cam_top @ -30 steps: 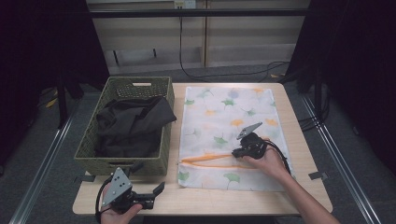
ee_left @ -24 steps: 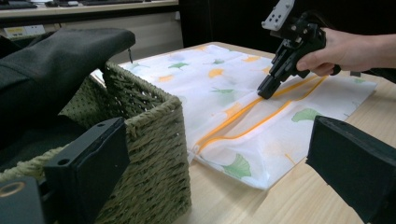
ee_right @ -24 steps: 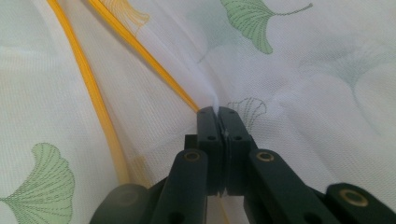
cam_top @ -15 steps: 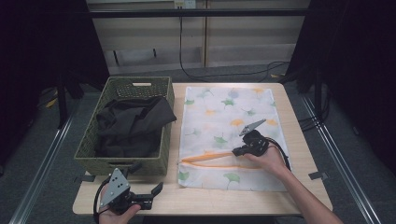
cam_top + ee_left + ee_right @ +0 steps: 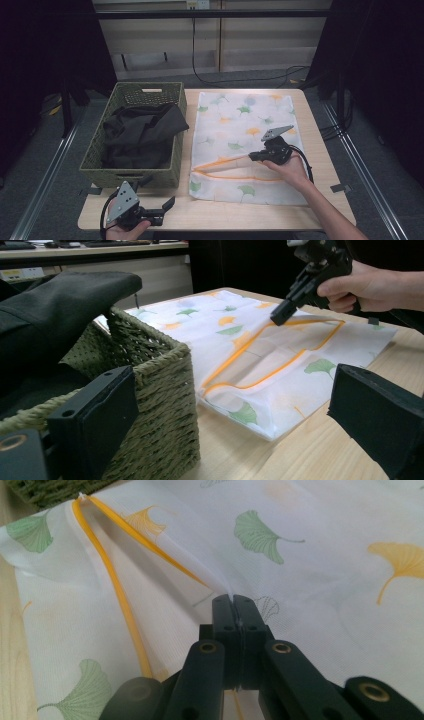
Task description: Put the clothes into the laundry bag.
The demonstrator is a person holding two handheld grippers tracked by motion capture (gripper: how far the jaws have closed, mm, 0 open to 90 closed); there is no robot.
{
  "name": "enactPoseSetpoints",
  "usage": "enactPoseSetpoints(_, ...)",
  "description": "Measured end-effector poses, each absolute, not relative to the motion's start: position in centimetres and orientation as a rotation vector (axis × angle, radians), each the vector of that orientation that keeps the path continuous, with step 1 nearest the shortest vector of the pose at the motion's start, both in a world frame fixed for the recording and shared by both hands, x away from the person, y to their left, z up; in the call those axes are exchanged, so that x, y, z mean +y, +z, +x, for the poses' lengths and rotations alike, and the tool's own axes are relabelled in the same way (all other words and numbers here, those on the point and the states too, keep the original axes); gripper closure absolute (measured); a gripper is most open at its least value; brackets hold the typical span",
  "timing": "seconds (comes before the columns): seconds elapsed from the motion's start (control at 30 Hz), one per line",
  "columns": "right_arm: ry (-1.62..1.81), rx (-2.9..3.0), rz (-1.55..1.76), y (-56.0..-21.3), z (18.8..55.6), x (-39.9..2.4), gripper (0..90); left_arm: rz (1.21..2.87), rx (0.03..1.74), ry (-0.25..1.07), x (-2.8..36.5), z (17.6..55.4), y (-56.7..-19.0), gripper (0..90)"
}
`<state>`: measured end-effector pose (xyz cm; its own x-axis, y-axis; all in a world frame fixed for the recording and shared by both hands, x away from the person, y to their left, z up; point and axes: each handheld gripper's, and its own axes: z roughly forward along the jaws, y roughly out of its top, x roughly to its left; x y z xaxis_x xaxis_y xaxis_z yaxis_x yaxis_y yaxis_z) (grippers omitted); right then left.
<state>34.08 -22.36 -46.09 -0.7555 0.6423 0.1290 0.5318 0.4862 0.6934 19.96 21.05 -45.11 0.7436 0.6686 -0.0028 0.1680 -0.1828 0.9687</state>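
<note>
A white mesh bag [image 5: 240, 125] printed with green and orange leaves lies flat on the wooden table [image 5: 200, 212]. Its orange-trimmed opening [image 5: 225, 170] gapes toward the basket. My right gripper [image 5: 251, 157] is shut on the bag's upper layer beside the orange trim [image 5: 115, 595], and the pinched fabric is raised a little off the lower layer. In the right gripper view the jaws of the right gripper [image 5: 233, 600] are pressed together on thin cloth. My left gripper [image 5: 165, 209] rests open at the table's front left corner, holding nothing.
A green woven basket [image 5: 130, 172] stands left of the bag with dark clothing [image 5: 140, 132] heaped in it and draped over its rim. In the left gripper view the basket corner [image 5: 165, 390] is close to the left gripper's jaws. Bare table strips run along the front and right.
My right gripper has risen slightly with the bag's top layer in it, and the orange-trimmed opening has widened. The left gripper has stayed put.
</note>
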Motion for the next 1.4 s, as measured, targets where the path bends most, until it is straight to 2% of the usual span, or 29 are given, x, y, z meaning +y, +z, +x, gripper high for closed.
enactPoseSetpoints(0.8, 1.357, 2.299, 1.035, -40.7, 34.9, -23.2, 90.0, 1.747, 0.653, 0.483, 20.7, 19.9, -45.0, 4.5)
enactPoseSetpoints(0.93, 1.391, 2.264, 1.025, -39.8, 35.1, -23.2, 90.0, 1.757, 0.642, 0.465, 20.7, 19.9, -45.0, 7.5)
enactPoseSetpoints(1.4, 1.499, 2.172, 0.998, -38.5, 36.4, -23.7, 90.0, 1.748, 0.633, 0.491, 20.5, 19.4, -44.1, 6.1)
